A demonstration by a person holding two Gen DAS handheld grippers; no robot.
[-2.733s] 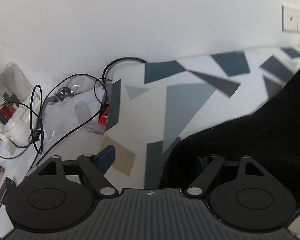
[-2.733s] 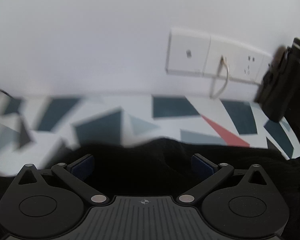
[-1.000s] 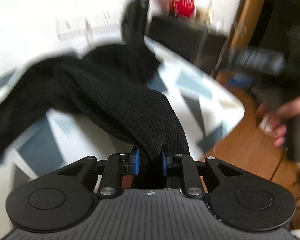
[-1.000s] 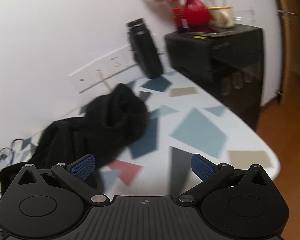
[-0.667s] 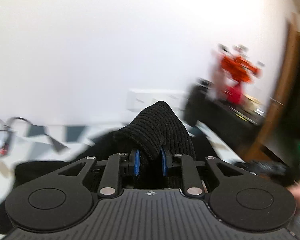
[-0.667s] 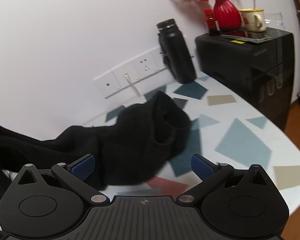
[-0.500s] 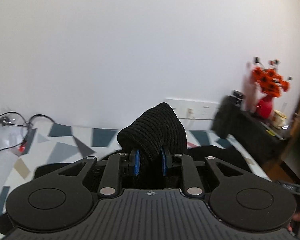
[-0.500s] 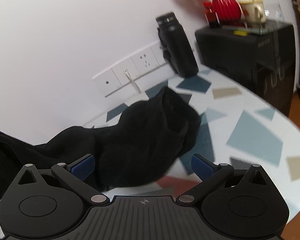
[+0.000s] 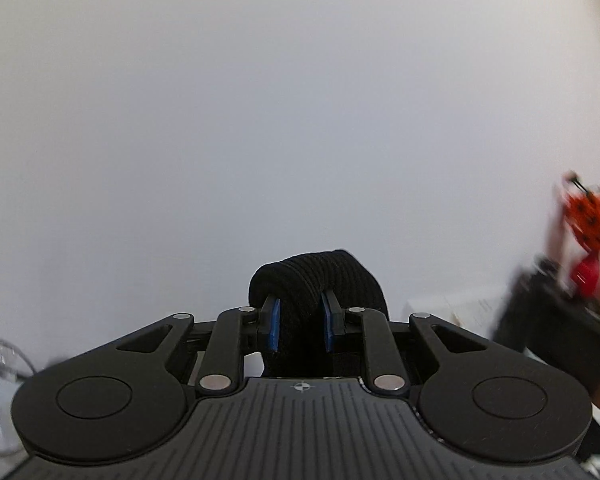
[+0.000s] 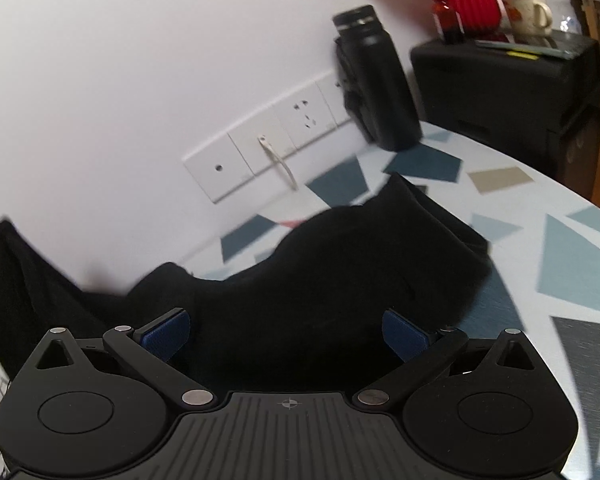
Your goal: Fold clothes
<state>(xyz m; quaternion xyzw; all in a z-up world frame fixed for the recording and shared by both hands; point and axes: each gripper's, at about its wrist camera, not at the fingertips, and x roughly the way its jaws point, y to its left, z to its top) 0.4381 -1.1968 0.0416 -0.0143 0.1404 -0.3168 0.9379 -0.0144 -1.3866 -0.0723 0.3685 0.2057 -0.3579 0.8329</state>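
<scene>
One black knitted garment [image 10: 364,264] lies bunched along the back edge of the table [image 10: 572,264], just below the wall sockets [image 10: 276,140], with one end drawn up off the left side. The left gripper [image 9: 299,324] has its fingers narrowed onto a ribbed fold of that knit, raised against the bare wall. The right gripper [image 10: 286,330] hovers over the heap, fingers spread wide and holding nothing. The cloth looks soft, limp and fairly light, likely to sag and stretch wherever unsupported, so a second hold on a hem or corner seems wiser than the middle. One black bottle [image 10: 374,80] stands at the table's far corner.
</scene>
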